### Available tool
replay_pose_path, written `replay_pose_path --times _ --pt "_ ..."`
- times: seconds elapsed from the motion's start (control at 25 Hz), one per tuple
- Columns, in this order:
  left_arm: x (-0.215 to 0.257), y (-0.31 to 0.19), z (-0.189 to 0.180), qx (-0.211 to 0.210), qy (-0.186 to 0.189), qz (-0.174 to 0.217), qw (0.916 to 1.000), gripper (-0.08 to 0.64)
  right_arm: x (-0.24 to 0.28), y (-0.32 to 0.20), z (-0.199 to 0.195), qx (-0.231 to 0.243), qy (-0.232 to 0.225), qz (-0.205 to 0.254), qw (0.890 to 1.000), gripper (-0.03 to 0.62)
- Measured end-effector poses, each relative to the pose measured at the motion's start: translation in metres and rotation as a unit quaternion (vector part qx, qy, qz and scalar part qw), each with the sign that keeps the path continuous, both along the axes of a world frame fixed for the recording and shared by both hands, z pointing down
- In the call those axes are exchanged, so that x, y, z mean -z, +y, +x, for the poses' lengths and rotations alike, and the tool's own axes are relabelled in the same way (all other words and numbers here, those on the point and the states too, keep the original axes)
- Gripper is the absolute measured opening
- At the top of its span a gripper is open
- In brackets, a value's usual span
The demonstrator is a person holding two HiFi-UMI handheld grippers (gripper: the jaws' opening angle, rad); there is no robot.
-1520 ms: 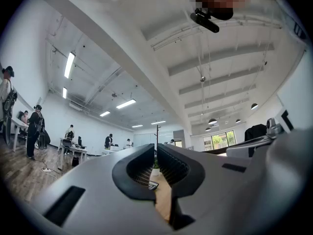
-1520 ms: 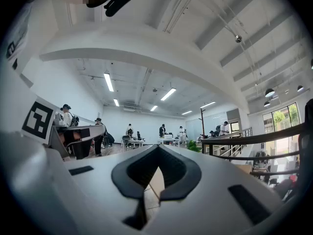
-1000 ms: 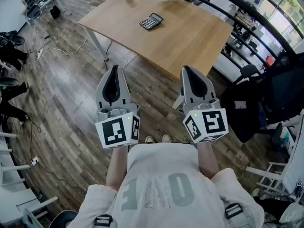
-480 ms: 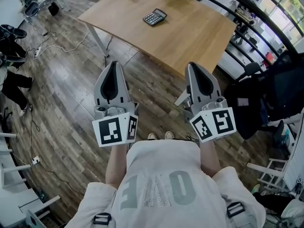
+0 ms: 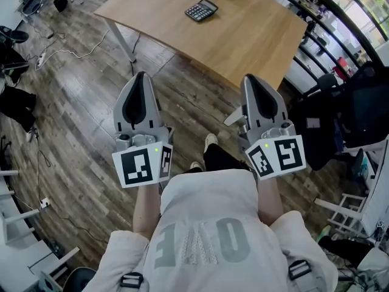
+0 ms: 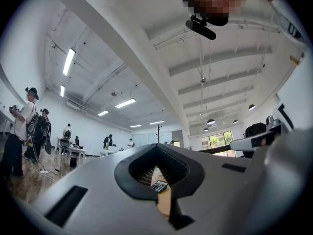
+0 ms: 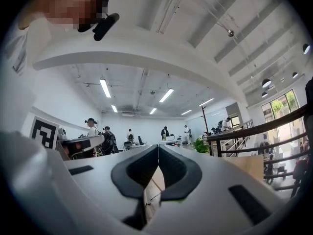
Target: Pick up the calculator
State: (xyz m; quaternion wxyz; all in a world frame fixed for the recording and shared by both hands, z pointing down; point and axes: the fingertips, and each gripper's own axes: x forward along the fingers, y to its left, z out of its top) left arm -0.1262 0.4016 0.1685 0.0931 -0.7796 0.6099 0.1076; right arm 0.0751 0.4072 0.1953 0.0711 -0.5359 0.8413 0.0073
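Note:
The dark calculator (image 5: 201,10) lies on the wooden table (image 5: 243,41) at the top of the head view, well beyond both grippers. My left gripper (image 5: 141,76) and right gripper (image 5: 251,78) are held side by side over the plank floor, short of the table's near edge, both shut with nothing in them. In the left gripper view the calculator (image 6: 159,186) shows small through the gap below the shut left gripper's tips (image 6: 156,148). The right gripper (image 7: 158,147) points along the table's side, jaws together.
A black office chair with dark bags (image 5: 355,111) stands at the right beside a railing (image 5: 340,23). Cables (image 5: 61,56) trail on the floor at the left. The person's shoe (image 5: 210,141) steps toward the table. People stand at distant desks (image 6: 29,126).
The person has stepped toward the table, one foot now forward. Both grippers travelled with the step and stayed shut. The calculator sits higher in the head view.

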Motion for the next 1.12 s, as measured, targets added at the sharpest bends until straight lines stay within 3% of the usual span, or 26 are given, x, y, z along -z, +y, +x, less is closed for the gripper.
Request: replay_pose_path --times 0.32,0.6,1.12 --pt "-0.022 -0.033 -0.012 0.007 -0.010 0.007 0.9999 0.009 -0.012 -0.041 -0.002 0.011 0.015 0.016 1.000 0.018" --pt "-0.023 -0.090 -0.019 0.019 -0.025 0.021 0.9993 0.008 -0.010 -0.107 -0.004 0.021 0.034 0.032 0.999 0.018" --pt "0.063 -0.282 -0.035 0.037 -0.027 0.051 0.9977 0.008 0.071 -0.298 -0.023 0.042 0.027 0.030 0.998 0.018"
